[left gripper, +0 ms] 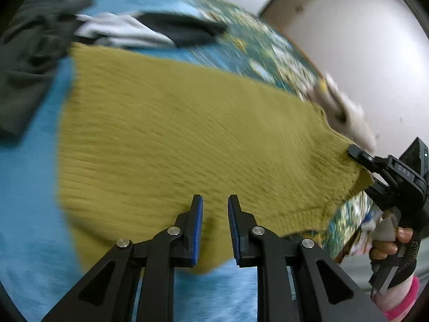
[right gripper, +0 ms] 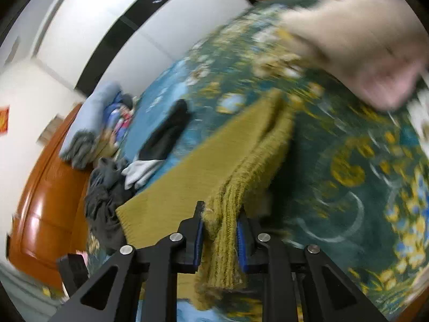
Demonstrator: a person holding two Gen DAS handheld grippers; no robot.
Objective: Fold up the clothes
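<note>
An olive-green ribbed knit sweater (left gripper: 174,134) lies spread on a blue and floral bedspread (left gripper: 24,201). My left gripper (left gripper: 215,209) is open, its blue pads just above the sweater's near edge, holding nothing. My right gripper (left gripper: 359,155) shows at the right of the left wrist view, clamped on the sweater's right corner. In the right wrist view my right gripper (right gripper: 219,222) is shut on a bunched fold of the sweater (right gripper: 236,177), which stretches away to the left.
A dark grey garment (left gripper: 29,61) lies at the left, a black and white garment (left gripper: 150,29) beyond the sweater. A cream fluffy garment (right gripper: 356,43) lies at the far right. A wooden headboard (right gripper: 51,187) and rolled blankets (right gripper: 88,126) sit at the bed's end.
</note>
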